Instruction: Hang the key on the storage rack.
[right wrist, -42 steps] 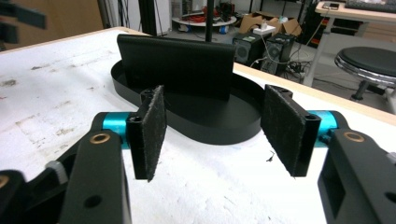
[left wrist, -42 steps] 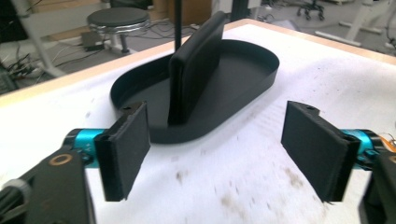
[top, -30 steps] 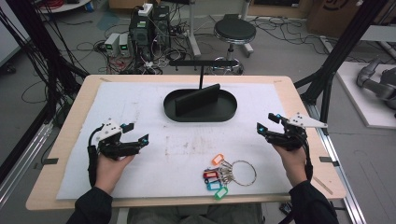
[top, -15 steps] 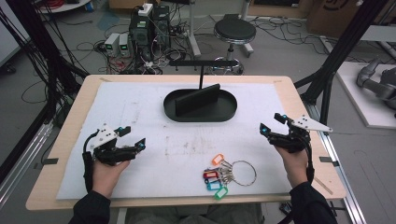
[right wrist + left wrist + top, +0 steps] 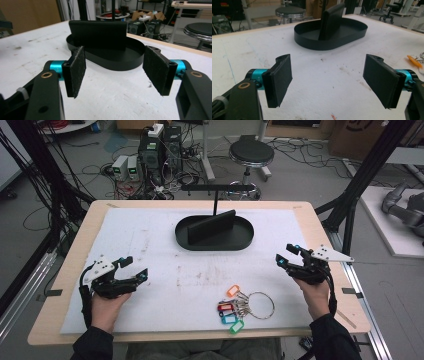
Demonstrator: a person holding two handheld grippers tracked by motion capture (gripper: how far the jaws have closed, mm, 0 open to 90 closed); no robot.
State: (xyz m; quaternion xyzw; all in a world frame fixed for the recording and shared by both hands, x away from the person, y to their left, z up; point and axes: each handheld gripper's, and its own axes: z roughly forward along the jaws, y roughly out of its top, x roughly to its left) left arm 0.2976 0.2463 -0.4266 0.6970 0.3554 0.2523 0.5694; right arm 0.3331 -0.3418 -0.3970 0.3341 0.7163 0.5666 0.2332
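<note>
Grippers both rest over the white mat, well apart. Left gripper [image 5: 135,270] has jaws spread wide, nothing between them. Right gripper [image 5: 285,255] has jaws spread too, having just been closing a little, with nothing between its pads [image 5: 76,71]. Key ring [image 5: 240,306] with coloured tags lies near the table's front edge, between the hands, nearer the right. Black oval tray [image 5: 214,241] sits beyond.
</note>
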